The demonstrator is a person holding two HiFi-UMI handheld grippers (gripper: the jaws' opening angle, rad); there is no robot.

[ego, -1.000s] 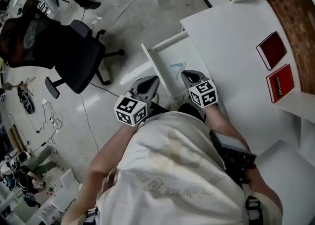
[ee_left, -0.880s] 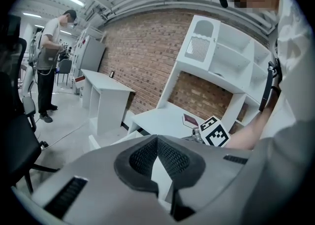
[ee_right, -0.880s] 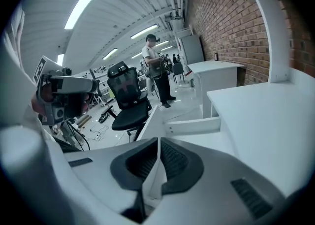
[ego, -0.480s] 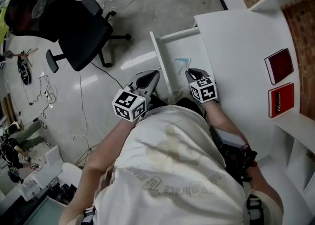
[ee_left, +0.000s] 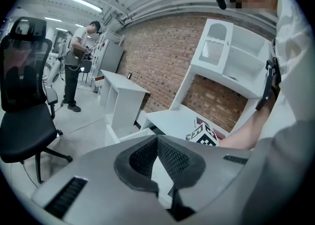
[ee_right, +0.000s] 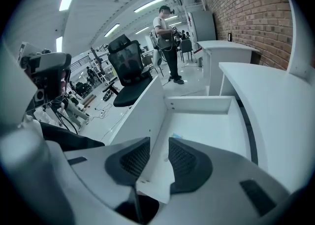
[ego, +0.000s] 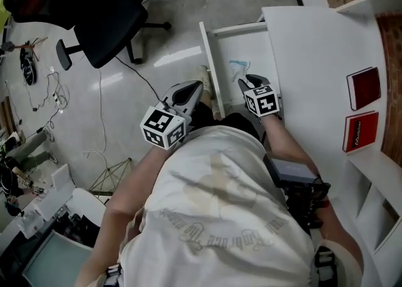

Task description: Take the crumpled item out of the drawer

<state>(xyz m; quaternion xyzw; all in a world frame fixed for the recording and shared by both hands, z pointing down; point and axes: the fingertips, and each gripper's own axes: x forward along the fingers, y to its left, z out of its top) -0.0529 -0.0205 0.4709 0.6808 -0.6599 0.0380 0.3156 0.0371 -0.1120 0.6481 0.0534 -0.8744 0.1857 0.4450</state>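
Right gripper view: right gripper (ee_right: 158, 145) jaws opening, side wall of the pulled-out drawer (ee_right: 147, 106) between them | crumpled item (ee_right: 177, 136) (pale blue) lies on the drawer floor just ahead | left gripper (ee_left: 157, 140) jaws clenched, empty, outside the drawer | desk (ego: 314, 59) white

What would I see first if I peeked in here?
The open white drawer in the middle, with a small crumpled blue item lying inside. The right gripper straddles the drawer's front edge, its jaws opening. Two red books lie on the white desk at the right.
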